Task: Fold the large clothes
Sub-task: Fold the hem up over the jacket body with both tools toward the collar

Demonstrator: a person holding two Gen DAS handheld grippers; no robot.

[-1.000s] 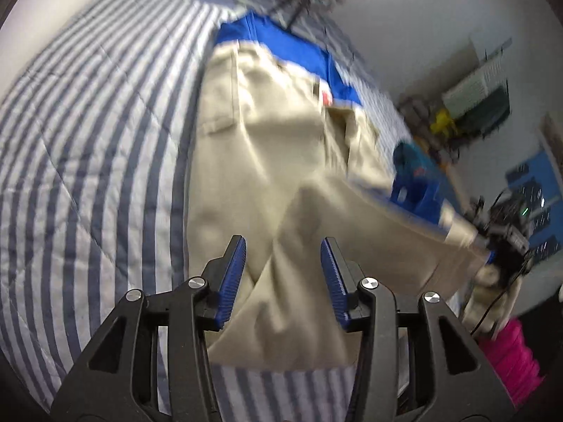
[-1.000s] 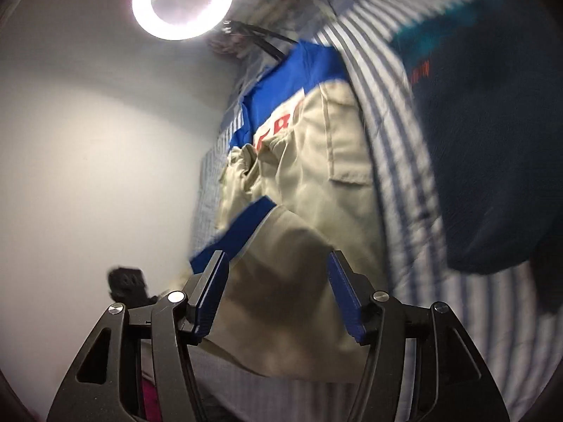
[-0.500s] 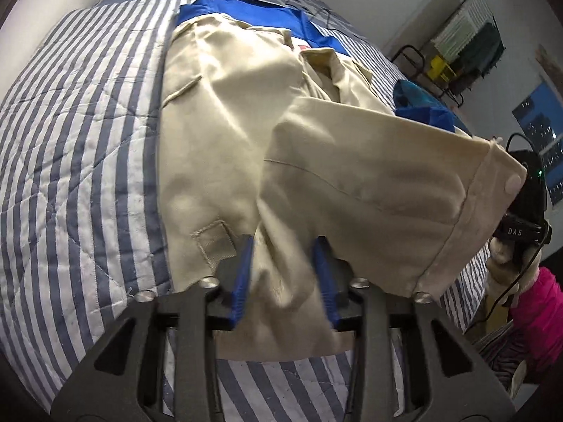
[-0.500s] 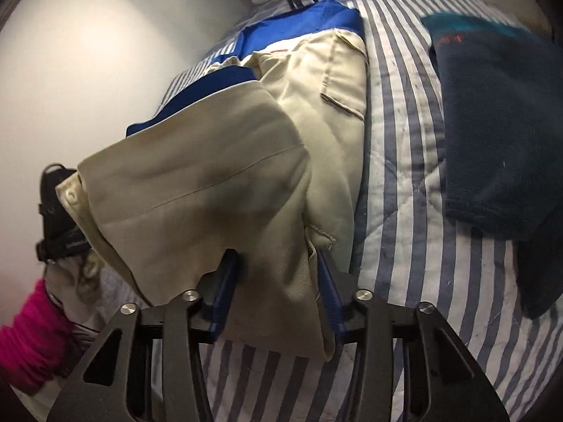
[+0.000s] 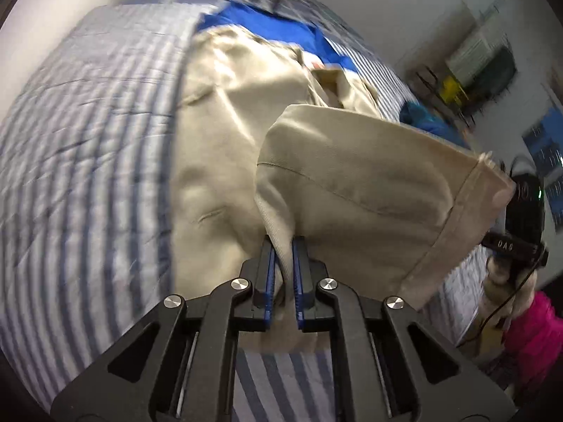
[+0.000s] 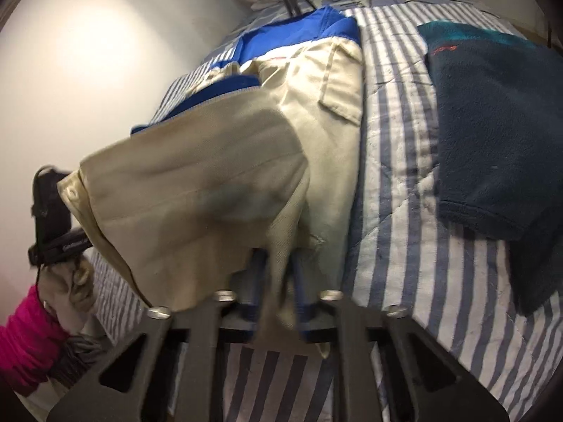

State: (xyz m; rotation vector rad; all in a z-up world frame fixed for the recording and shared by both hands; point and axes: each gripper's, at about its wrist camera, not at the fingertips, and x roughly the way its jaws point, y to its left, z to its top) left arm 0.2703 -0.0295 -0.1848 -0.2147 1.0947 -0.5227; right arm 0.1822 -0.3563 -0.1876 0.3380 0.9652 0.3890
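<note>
Striped blue-and-white quilt (image 5: 88, 161) covers a bed against a pale wall. On it lies a beige work jacket (image 5: 228, 112) with a blue yoke, running from 6 toward 12 o'clock. Both grippers tilt steeply downward at its near hem. The left gripper (image 5: 283, 267) is closing, its blue pads pinching a ridge of beige cloth; the raised sleeve (image 5: 369, 190) spreads toward 3 o'clock. The right gripper (image 6: 276, 281) is closing too, cloth bunched between its pads. Open quilt lies at 9 o'clock in the left view. Only the right view shows a dark teal fleece (image 6: 492, 133) at 2 o'clock. Each view shows a pink sleeve (image 6: 24, 344) at its edge.
</note>
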